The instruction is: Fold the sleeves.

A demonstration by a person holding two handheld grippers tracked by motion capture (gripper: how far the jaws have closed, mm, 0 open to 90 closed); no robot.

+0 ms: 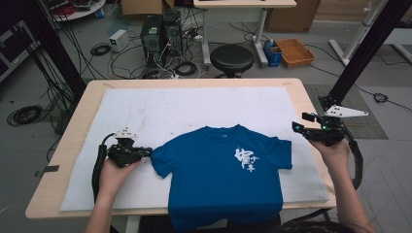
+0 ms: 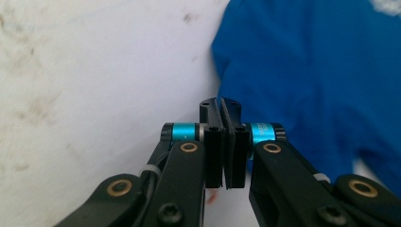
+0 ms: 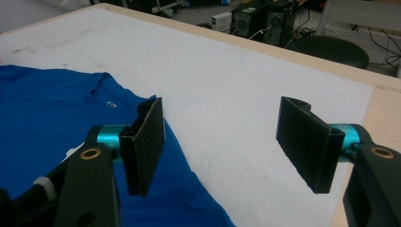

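A blue T-shirt [image 1: 214, 179] with a white print lies face up on the white mat [image 1: 194, 107], its hem hanging over the table's front edge. My left gripper [image 1: 147, 153] lies low on the mat at the shirt's left sleeve [image 1: 160, 160]. In the left gripper view its jaws are pressed together [image 2: 221, 106] right on the edge of that sleeve [image 2: 307, 71], pinching the hem. My right gripper [image 1: 297, 127] is held off the table's right side, a short way beyond the right sleeve. Its jaws stand wide apart [image 3: 222, 142] over the mat with nothing between them, the shirt [image 3: 47, 118] to their left.
The wooden table [image 1: 303, 97] ends just right of the mat. Beyond the far edge are a black stool [image 1: 231, 58], computer towers [image 1: 160, 31] and loose cables on the floor. Black frame posts [image 1: 362, 53] stand at both far corners.
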